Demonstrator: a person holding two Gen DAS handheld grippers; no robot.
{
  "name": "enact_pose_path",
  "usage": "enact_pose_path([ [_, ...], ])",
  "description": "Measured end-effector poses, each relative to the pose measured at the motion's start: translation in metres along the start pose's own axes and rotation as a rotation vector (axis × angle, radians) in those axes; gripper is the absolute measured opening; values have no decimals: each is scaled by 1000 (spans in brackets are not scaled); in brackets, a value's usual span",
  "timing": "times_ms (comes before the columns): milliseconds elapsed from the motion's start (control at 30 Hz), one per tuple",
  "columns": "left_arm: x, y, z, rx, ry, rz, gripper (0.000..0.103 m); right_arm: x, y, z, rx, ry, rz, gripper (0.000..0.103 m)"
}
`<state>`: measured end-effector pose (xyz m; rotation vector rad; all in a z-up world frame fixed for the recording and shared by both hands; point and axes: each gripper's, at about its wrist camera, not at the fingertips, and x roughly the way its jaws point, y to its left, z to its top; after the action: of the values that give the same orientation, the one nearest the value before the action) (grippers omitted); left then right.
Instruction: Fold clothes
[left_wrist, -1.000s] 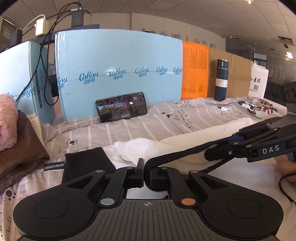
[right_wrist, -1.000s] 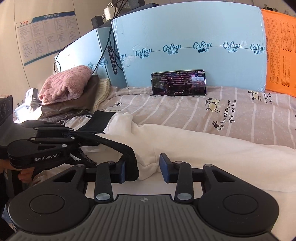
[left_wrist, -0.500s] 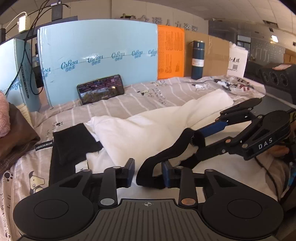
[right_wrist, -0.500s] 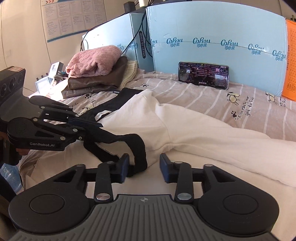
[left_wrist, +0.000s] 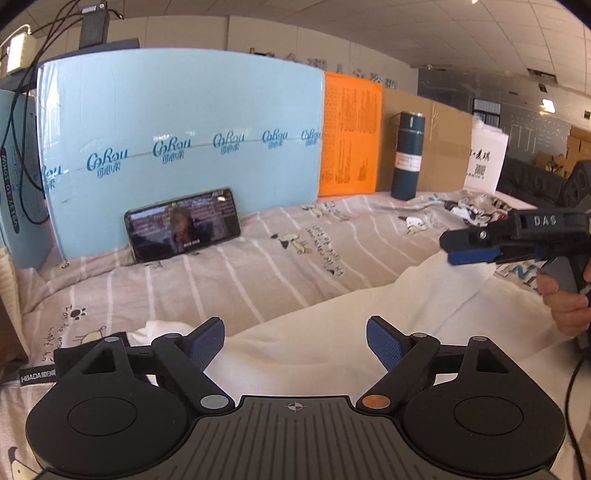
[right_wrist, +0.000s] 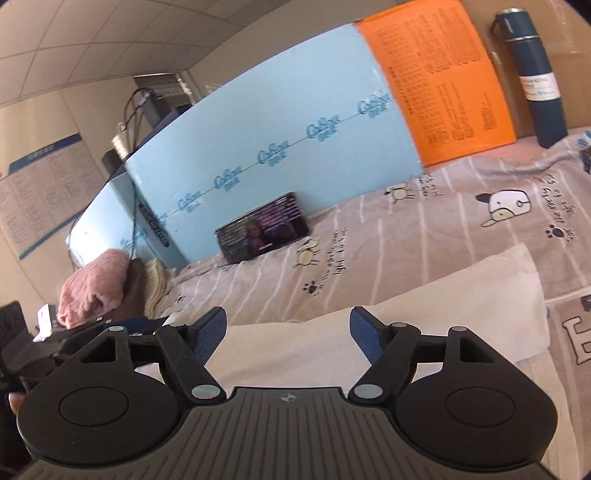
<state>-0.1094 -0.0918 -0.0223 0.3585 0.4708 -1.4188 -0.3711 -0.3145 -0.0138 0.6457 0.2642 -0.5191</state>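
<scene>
A: Left wrist view first. Left gripper (left_wrist: 295, 338) spread wide, nothing between the blue pads (left_wrist: 207, 341). Hovering over the white garment (left_wrist: 332, 354), not touching as far as can be told.

B: Garment location?

A: Spread flat on the striped cartoon bedsheet (left_wrist: 229, 273), in front of the phone (left_wrist: 183, 224) and nearer the camera. Black garment with HBADA tag (left_wrist: 38, 371) just left of the white one, also nearer than the phone.

B: Right gripper visible there?

A: Yes, right gripper (left_wrist: 476, 251) far right of the phone, marked DAS, seen side-on above the white garment's edge. Looks empty from this side. Hand (left_wrist: 565, 302) on its grip below.

B: Background?

A: Phone propped against the light blue foam board (left_wrist: 177, 140). Orange sheet (left_wrist: 349, 134) right of the phone, dark blue flask (left_wrist: 408, 157) further right.

B: Right wrist view.

A: Right gripper (right_wrist: 288, 330) parted wide, empty. White garment (right_wrist: 424, 325) directly beneath, nearer than the phone (right_wrist: 263, 232). Pink knit (right_wrist: 94, 286) atop a folded clothes pile (right_wrist: 138, 288) left of the phone. Flask (right_wrist: 533, 77) far right of it, behind the orange sheet's (right_wrist: 436, 77) edge line. Left gripper (right_wrist: 48, 345) low left of the phone, mostly hidden.
</scene>
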Motion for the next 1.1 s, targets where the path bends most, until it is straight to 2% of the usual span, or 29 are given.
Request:
enact_pose_path([
  [67, 14, 0, 1, 6, 26, 15, 87, 5, -18, 3, 63, 3, -115, 73],
  [133, 28, -1, 2, 12, 51, 30, 92, 8, -33, 3, 93, 0, -227, 74],
  [233, 41, -1, 3, 17, 75, 41, 97, 1, -41, -1, 86, -67, -290, 72],
  [300, 40, 0, 1, 12, 77, 37, 98, -6, -38, -3, 47, -156, -418, 80],
  [333, 41, 1, 2, 8, 77, 34, 99, -9, -37, -4, 35, -190, -465, 80],
  [400, 41, 2, 2, 1, 76, 30, 99, -13, -44, -4, 49, -214, -491, 80],
  [500, 42, 2, 2, -1, 77, 28, 101, -9, -48, -4, 38, -173, -475, 84],
  [633, 42, 4, 3, -6, 77, 25, 102, 12, -47, -4, 0, -47, -543, 87],
  [700, 42, 5, 3, -11, 72, 22, 102, 13, -46, -5, -7, -46, -533, 93],
  [800, 34, 14, 3, -67, 22, 0, 102, 11, -47, -5, 4, -58, -525, 94],
  [900, 18, 28, 3, -158, -81, -16, 102, -2, -48, -4, 34, -149, -488, 94],
  [1000, -8, 38, 3, -215, -236, -9, 102, -28, -39, -5, 31, -320, -414, 95],
  [1100, -38, 36, 1, -192, -345, 39, 102, -63, -14, -11, -26, -448, -334, 101],
])
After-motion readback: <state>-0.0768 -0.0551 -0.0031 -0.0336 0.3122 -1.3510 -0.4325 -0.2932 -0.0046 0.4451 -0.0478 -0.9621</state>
